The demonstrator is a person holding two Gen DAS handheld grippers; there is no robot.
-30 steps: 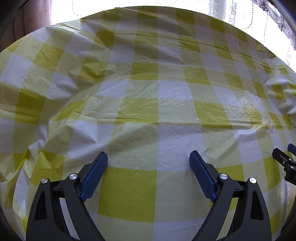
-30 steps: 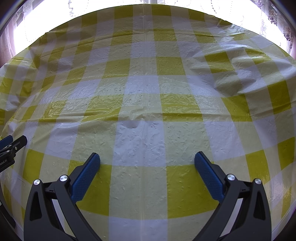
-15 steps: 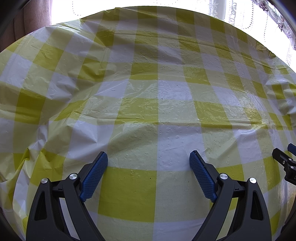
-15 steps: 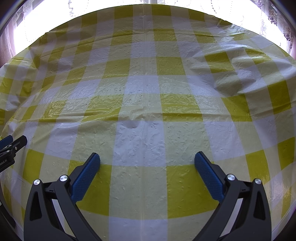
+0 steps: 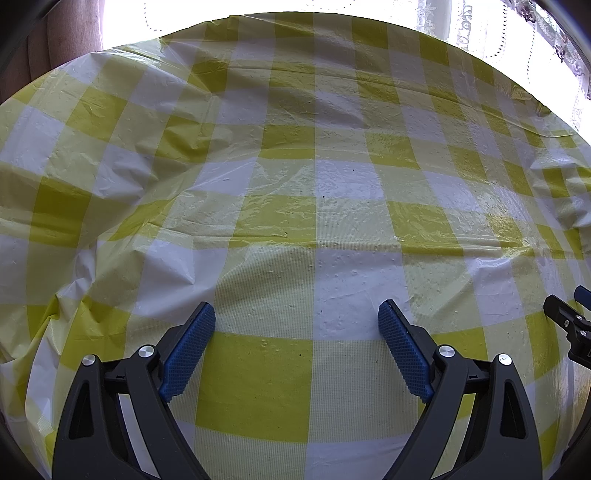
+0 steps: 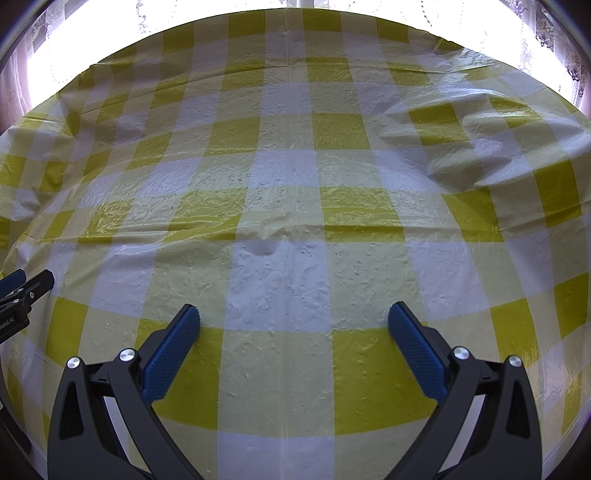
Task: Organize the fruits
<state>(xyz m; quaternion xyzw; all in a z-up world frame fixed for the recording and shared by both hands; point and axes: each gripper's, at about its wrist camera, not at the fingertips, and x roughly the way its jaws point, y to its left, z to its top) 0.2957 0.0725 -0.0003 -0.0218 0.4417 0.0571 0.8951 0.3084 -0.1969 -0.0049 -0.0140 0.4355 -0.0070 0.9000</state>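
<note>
Tablecloth (image 5: 314, 206), yellow & white check plastic, covers the whole surface in both views. Wrinkled: folds bunch up at the left in the left wrist view, & a raised hump sits far right in the right wrist view (image 6: 476, 155). A crease runs across the middle of each view. Bright window w/ lace curtain (image 5: 517, 33) behind the far edge.

Left claw (image 5: 297, 314): released, jaws spread wide, blue ribbed pads (image 5: 188, 350) facing each other w/ only cloth between them. Nothing gripped. Pointed down at an angle over a yellow square, near edge of the surface. Can't tell if the tips touch the cloth.

Right claw (image 6: 293, 317): also released, jaws wide apart, blue pads (image 6: 415, 354) w/ bare cloth between. Nothing gripped. Same downward tilt.

The two claws sit side by side: tip of the right one shows at the right edge of the left wrist view (image 5: 569, 325), & tip of the left one shows at the left edge of the right wrist view (image 6: 22, 291). Well apart, not touching.

Fruit: not in either view, so can't say where it lies.
</note>
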